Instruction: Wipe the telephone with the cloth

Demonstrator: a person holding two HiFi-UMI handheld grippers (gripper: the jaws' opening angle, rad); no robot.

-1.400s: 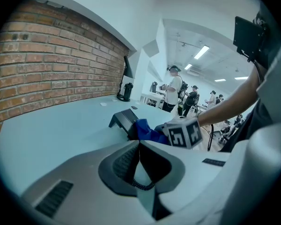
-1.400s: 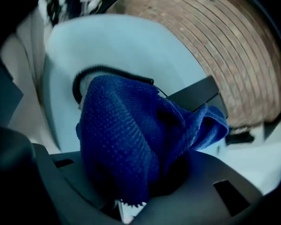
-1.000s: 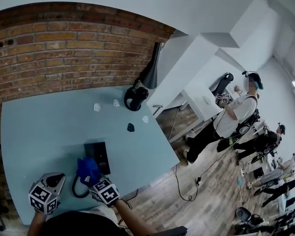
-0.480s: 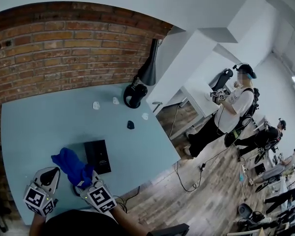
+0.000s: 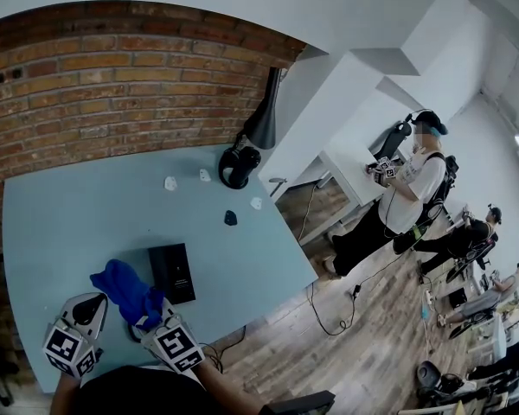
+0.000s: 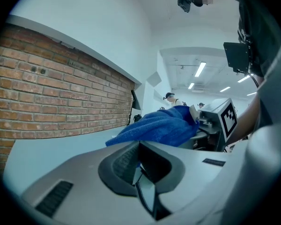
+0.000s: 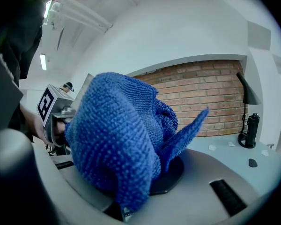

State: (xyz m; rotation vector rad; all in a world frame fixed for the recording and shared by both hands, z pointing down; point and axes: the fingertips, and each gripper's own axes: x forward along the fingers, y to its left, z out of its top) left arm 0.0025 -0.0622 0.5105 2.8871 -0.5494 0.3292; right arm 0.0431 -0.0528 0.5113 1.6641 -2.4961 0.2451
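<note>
The black telephone (image 5: 171, 273) lies flat on the pale blue table (image 5: 86, 214), low and left of centre in the head view. The blue cloth (image 5: 124, 290) is bunched just beside its left edge. The table's far edge meets a red brick wall (image 5: 112, 85). Near its upper right corner stands a black lamp (image 5: 251, 145), with a few small white scraps (image 5: 169, 182) and one small dark thing (image 5: 230, 218) nearby. At right there is a wooden floor (image 5: 372, 344) and a white desk (image 5: 355, 171), beside which a person (image 5: 402, 201) stands. The right gripper (image 5: 151, 316), at the bottom edge, points up-frame and is clamped on the cloth, which billows over its jaws. The left gripper (image 5: 88, 308) sits just left of it, its jaws drawn together with nothing seen between them.
</note>
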